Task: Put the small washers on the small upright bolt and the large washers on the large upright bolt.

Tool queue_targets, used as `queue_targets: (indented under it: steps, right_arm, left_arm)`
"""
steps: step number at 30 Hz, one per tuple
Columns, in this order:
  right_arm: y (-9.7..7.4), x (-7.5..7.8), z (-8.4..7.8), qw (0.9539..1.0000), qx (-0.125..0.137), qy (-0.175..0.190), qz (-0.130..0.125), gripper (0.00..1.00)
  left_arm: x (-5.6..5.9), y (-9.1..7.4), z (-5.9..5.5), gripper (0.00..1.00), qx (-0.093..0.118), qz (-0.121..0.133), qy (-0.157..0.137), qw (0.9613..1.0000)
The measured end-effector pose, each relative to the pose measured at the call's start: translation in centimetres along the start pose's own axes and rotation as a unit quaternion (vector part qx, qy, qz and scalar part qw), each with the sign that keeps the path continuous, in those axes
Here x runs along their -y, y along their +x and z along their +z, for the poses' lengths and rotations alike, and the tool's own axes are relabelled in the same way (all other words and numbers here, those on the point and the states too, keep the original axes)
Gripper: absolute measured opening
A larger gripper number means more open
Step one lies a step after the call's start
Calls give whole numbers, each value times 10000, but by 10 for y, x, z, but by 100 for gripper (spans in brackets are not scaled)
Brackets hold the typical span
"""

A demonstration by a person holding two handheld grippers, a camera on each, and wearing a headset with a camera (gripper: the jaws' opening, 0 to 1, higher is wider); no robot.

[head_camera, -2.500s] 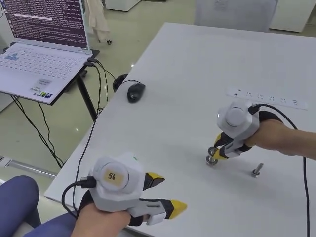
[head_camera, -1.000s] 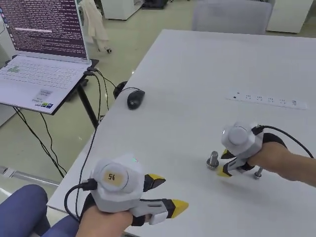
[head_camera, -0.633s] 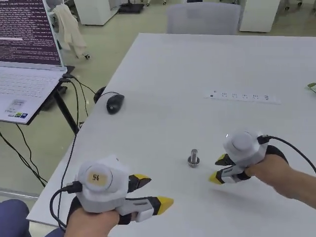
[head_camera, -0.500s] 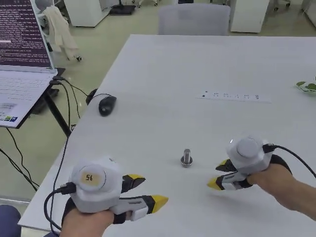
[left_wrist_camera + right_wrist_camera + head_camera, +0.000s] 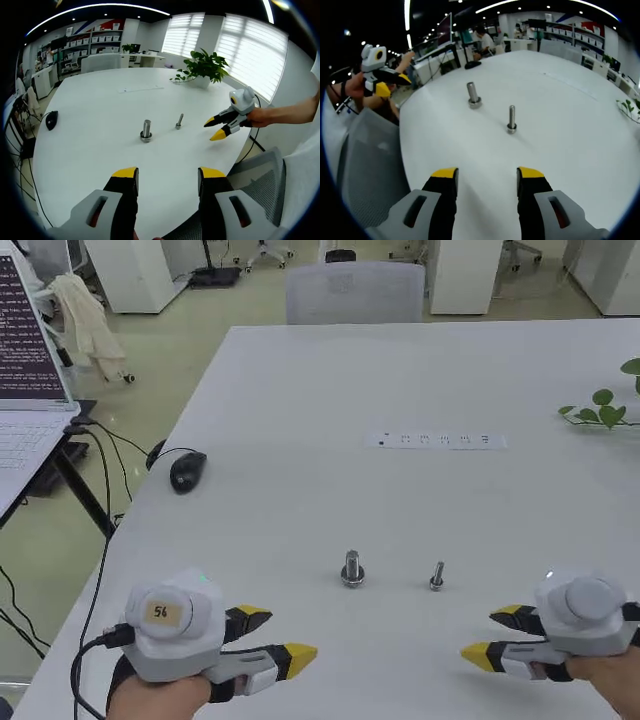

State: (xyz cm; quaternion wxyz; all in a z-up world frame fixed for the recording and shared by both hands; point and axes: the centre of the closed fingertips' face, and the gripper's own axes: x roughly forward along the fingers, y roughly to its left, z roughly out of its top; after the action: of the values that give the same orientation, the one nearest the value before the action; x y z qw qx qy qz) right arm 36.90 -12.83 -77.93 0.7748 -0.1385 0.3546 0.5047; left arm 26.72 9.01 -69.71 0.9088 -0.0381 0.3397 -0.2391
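Here both bolts stand upright on the desk [image 5: 300,390], close to its near edge. The large bolt [image 5: 352,569] is on the side of the left edge and the small bolt [image 5: 437,577] is near it toward the right edge, the two not touching. The left gripper [image 5: 290,633] hovers over the near edge toward the near-left corner, its jaws spread wide with nothing between them. The right gripper [image 5: 480,634] hovers over the near edge toward the near-right corner, jaws likewise wide apart and empty. Each bolt has a broader ring at its foot, but it is too small to tell whether that is the bolt's head or washers already stacked there. The main risk, as I judge it, lies with the small bolt: slim and balanced on its head, it would likely topple if a jaw tip brushes it on the way in, and could then roll against the large bolt
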Motion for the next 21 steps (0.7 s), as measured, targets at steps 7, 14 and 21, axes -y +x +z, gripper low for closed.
queue_targets:
  steps: [7, 14, 21]
  right_arm:
    - [-13, 2, 8, 9991, 392, 158, -60, 56]
    - [-14, -10, 7, 9984, 529, 200, 51, 65]
    - [-16, -20, -1, 9980, 549, 279, 149, 67]
  left_arm:
    - [-5, 5, 8, 48, 47, 81, 10, 10000]
    - [-9, 13, 7, 52, 27, 200, -18, 9998]
    - [-8, 11, 6, 53, 36, 307, -72, 9995]
